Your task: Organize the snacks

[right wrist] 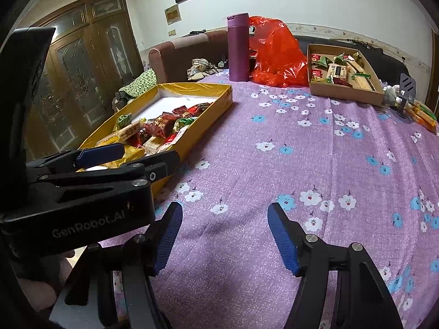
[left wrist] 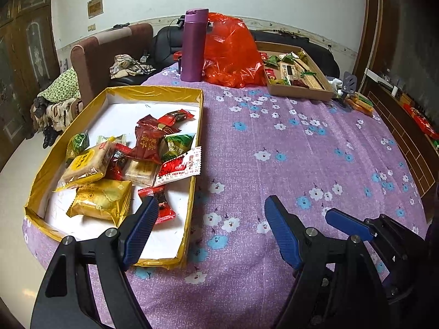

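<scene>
At far left I see the shallow gold-walled cardboard tray point(left wrist: 196, 126) holding the loose wrapped snacks point(left wrist: 129, 161). My left gripper point(left wrist: 211, 205) hangs over the tray's near right edge, jaws wide apart, gripping nothing. My right gripper point(right wrist: 225, 213) sits over the purple flowered tablecloth point(right wrist: 301, 164), jaws likewise spread and empty. A brown cardboard snack box point(right wrist: 345, 93) stands far right.

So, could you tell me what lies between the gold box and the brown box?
Only bare flowered cloth between gold box and brown box; both views.
</scene>
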The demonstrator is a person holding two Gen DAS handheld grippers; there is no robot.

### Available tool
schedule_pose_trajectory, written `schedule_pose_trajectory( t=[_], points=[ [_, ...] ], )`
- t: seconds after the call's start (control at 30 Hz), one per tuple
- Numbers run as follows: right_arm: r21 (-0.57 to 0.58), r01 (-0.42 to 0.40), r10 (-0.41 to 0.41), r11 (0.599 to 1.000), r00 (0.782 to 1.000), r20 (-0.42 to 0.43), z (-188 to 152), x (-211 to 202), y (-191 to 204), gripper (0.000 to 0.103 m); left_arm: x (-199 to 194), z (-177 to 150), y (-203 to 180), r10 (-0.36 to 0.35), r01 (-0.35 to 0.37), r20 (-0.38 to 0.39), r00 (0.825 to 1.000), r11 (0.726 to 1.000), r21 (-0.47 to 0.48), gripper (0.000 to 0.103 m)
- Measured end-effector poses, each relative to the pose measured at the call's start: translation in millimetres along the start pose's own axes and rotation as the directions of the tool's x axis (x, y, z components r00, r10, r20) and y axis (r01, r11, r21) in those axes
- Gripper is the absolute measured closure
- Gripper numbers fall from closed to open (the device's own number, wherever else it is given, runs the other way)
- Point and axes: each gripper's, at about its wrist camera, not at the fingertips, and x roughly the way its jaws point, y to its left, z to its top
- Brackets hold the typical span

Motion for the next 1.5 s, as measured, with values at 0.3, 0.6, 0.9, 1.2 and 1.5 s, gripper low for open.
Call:
schedule_pose_trajectory(
  t=[0.3, 0.6, 0.9, 1.2, 1.5],
  points=[
    [-0.026, 0.019, -0.018, 0.999, 0.999, 0.030, -2, -11, 9, 0.036, -19, 0, 2, -0.003, 0.004, 0.060, 0.998, 1.000, -0.007, 0.023],
    [-0.043, 0.027, -0.023, 0.999, 0.996, 0.083, -4, -30, 17, 0.036, -69, -2, 12, 0.040, -0.028, 0.266, 0.963, 0.998, -0.048, 0.023],
    [-0.094, 0.017, -0.004, 0.995, 0.991, 0.135, -9, -48, 34, 0.036, -130, -22, 24, 0.073, -0.012, 0.505, 0.860, 0.992, -0.123, 0.000],
    [-0.122, 0.001, 0.014, 0.993, 0.992, 0.122, -17, -45, 38, 0.036, -88, -18, 28, 0.085, -0.034, 0.328, 0.941, 0.987, -0.158, 0.000],
    [-0.129, -0.006, 0.016, 0.992, 0.997, 0.081, -21, -30, 38, 0.035, -66, -26, 23, 0.124, -0.085, 0.242, 0.962, 0.983, -0.163, 0.000]
  ],
)
